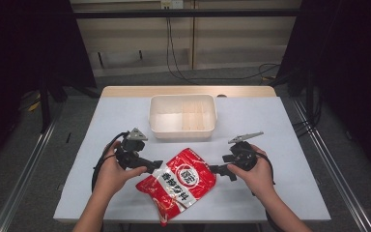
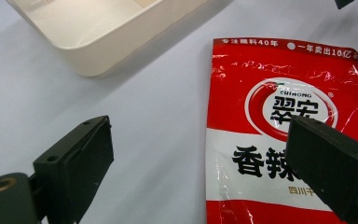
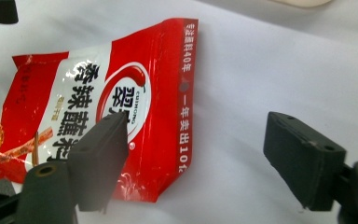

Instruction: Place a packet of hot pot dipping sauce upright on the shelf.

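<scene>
red seasoning pouch [image 1: 178,186] lies flat at six o'clock of the white bin [image 1: 182,116]; left tool [image 1: 155,166] and right tool [image 1: 217,169], both spread, flank it. approach step; next, pinch its edges.

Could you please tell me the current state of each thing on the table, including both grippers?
Red packet: sealed, lying flat on the table, unheld.
White bin: upright, open-topped, contents unclear.
Left gripper: open, jaws straddling the packet's edge.
Right gripper: open, jaws straddling the packet's top edge.

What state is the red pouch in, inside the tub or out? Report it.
Out. The red pouch lies flat on the white table, in front of the cream tub and apart from it.
</scene>
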Demonstrator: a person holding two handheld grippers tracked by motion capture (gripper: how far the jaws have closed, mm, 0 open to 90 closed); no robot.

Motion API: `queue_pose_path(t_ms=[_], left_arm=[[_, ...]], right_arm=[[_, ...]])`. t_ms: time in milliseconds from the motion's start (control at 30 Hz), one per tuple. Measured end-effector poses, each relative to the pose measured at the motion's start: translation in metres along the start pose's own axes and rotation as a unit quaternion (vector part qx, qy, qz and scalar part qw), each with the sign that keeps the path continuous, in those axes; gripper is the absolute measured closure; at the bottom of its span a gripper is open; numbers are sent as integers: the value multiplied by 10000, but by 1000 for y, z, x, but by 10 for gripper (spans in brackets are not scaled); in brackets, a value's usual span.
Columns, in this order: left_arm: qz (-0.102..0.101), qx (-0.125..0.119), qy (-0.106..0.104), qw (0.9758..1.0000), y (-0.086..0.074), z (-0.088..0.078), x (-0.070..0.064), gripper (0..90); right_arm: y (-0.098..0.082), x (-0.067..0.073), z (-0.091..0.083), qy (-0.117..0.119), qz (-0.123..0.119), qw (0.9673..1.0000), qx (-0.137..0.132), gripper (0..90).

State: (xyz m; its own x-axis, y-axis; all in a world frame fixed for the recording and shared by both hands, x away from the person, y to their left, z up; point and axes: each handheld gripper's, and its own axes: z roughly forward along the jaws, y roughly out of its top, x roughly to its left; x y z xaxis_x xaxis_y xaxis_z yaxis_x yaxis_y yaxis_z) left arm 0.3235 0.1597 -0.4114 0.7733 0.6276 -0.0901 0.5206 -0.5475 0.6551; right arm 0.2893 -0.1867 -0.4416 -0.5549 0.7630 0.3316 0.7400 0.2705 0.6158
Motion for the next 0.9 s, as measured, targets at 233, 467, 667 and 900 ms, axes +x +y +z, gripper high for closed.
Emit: queue_pose_path(t_ms=[233, 467, 667, 900], left_arm=[[-45, -69, -74, 9999, 0, -1, 0, 60], [-105, -113, -235, 9996, 0, -3, 1, 33], [4, -67, -400, 9992, -4, -5, 4, 13], [-129, -5, -326, 9994, -6, -8, 8, 14]], right_arm=[[2, 3, 2, 38, -51, 10000, -12, 197], [3, 2, 6, 120, -71, 9999, 28, 204], [6, 6, 10, 224, -66, 9997, 109, 241], [9, 6, 23, 271, 51, 9993, 269, 275]])
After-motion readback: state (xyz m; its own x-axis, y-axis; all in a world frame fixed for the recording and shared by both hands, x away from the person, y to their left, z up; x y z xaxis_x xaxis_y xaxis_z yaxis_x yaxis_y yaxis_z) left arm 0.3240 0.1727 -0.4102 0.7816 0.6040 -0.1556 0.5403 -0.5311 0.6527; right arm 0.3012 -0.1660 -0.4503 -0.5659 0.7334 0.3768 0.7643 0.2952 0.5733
